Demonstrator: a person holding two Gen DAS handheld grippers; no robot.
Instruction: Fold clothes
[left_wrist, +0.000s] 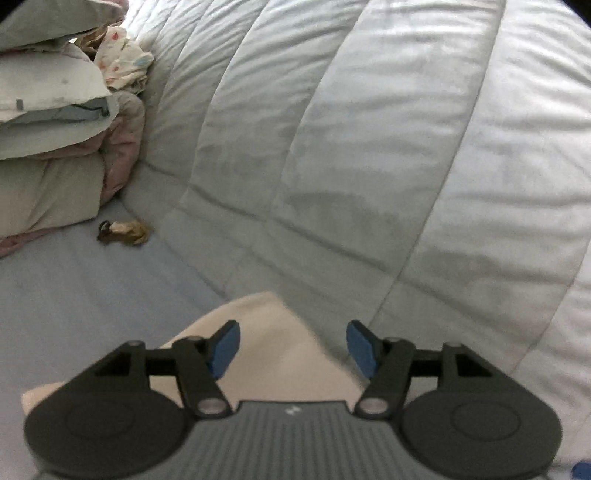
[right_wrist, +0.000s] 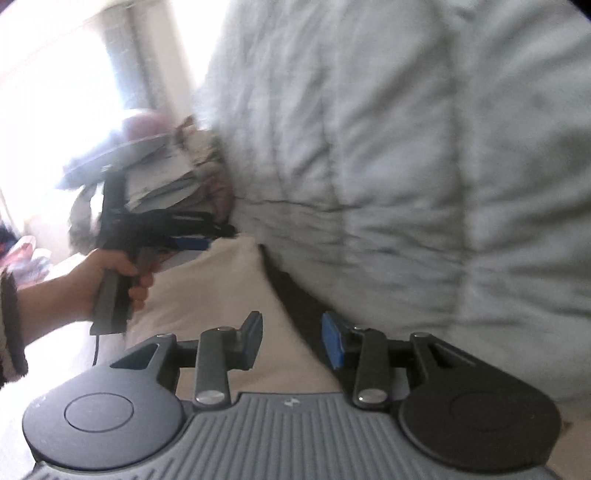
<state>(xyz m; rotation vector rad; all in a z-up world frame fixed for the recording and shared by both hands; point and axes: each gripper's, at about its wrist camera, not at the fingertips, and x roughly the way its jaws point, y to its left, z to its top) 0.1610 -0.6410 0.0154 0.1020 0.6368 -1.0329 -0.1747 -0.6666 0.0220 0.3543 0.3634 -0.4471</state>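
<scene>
A cream garment lies on the bed sheet, its corner pointing toward the quilt. My left gripper hangs just over that corner with its blue pads wide apart and nothing pressed between them. In the right wrist view the same cream garment spreads out below my right gripper, whose jaws stand apart above the cloth's right edge without clamping it. A person's hand grips the handle of the left gripper at the garment's far end.
A puffy pale grey quilt rises along the right and far side. A stack of folded clothes and pillows sits at the far left. A small brown crumpled thing lies on the blue-grey sheet.
</scene>
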